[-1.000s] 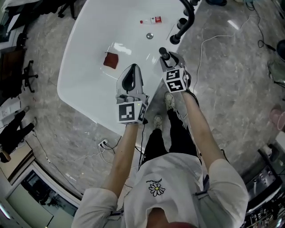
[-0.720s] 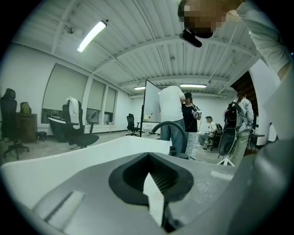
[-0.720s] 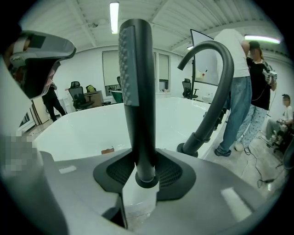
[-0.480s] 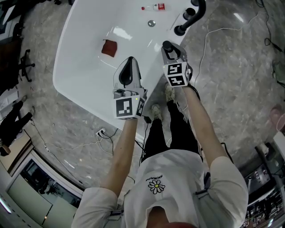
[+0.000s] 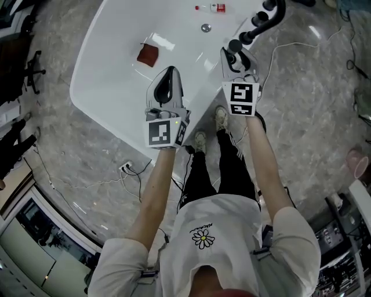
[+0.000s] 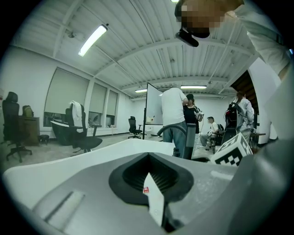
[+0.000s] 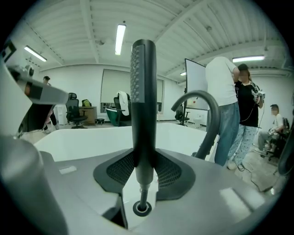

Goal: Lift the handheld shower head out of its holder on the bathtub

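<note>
The right gripper (image 5: 233, 56) is clenched on the handheld shower head (image 7: 143, 92), its two dark pads pressed against either side of the stick-shaped handle; the shower head stands upright at the right rim of the white bathtub (image 5: 116, 69), and its narrow lower end runs down to the ring-shaped holder (image 7: 142, 209) directly beneath it; whether it has left the ring cannot be told. Just beyond, farther along the same rim, the black curved faucet (image 5: 271, 16) arches over the tub.

The left gripper (image 5: 168, 75) hovers over the near part of the tub, to the left of the right one and apart from it; its jaws are closed together at the tips with nothing between them, only a sliver of white tub showing through below.

Inside the tub lie a dark red cloth (image 5: 147, 54) on the left, a round drain (image 5: 206, 27) farther off, and a small red-and-white item (image 5: 215, 7) at the far end.
</note>
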Demonstrator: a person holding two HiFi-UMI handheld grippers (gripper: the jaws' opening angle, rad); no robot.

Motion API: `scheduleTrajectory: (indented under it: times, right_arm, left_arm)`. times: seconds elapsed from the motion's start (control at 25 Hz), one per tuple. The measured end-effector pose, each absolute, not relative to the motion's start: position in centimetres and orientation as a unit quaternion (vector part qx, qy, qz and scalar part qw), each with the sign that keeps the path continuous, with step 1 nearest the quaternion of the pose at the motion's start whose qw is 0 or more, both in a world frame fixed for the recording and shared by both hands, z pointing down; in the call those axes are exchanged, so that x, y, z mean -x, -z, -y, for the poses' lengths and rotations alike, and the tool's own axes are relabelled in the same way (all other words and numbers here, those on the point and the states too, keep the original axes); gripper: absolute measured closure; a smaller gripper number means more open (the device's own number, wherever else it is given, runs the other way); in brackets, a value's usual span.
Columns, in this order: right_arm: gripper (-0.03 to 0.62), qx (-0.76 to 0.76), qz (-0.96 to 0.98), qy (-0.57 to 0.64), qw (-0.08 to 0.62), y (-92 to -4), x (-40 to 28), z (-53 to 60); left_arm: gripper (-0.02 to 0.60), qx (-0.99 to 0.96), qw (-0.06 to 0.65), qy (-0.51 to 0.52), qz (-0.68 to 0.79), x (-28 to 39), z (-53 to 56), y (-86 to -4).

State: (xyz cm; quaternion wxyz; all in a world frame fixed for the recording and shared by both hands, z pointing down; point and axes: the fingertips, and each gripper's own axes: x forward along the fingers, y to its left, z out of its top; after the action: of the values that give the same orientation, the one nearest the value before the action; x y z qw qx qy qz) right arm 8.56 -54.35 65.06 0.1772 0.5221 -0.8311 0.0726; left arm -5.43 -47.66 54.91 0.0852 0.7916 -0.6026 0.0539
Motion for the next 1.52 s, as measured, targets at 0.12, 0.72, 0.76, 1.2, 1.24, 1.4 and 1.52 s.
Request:
scheduleTrajectory:
  times: [0.12,0.72,0.76,1.2,1.24,1.4,1.52]
  right_arm:
    - [0.441,-0.523,0.835,-0.055,0.163,-61.6,-8.2,54.7]
    - [0.441,-0.559,0.824,0.039,0.081,-41.1,-7.4,49.9]
    - [0.441,-0.56,0.824,0.045,0.076,-39.6,-7.2,49.3]
    - [0.44,-0.56,0.822,0.102,0.001,-24.4,-5.6,40.1]
    - [0.44,-0.56,0.822,0.105,0.002,-23.6,-5.4,39.2]
    - [0.439,-0.563,0.82,0.102,-0.007,-21.1,-4.8,35.9]
    - [0.439,-0.568,0.815,0.109,-0.024,-19.6,-4.5,33.4]
  left_arm:
    - [0.58,-0.784,0.082,-0.034,0.615,6.3,46.9,-53.6]
    - [0.58,-0.805,0.014,0.049,0.591,7.5,43.6,-37.4]
    - [0.58,-0.807,0.02,0.048,0.589,7.5,43.4,-36.2]
    - [0.58,-0.829,-0.054,0.12,0.544,7.7,37.7,-21.7]
    - [0.581,-0.831,-0.055,0.123,0.54,7.9,37.1,-21.2]
    - [0.58,-0.836,-0.06,0.126,0.53,7.9,35.1,-19.7]
    - [0.58,-0.841,-0.064,0.13,0.521,7.7,33.6,-18.8]
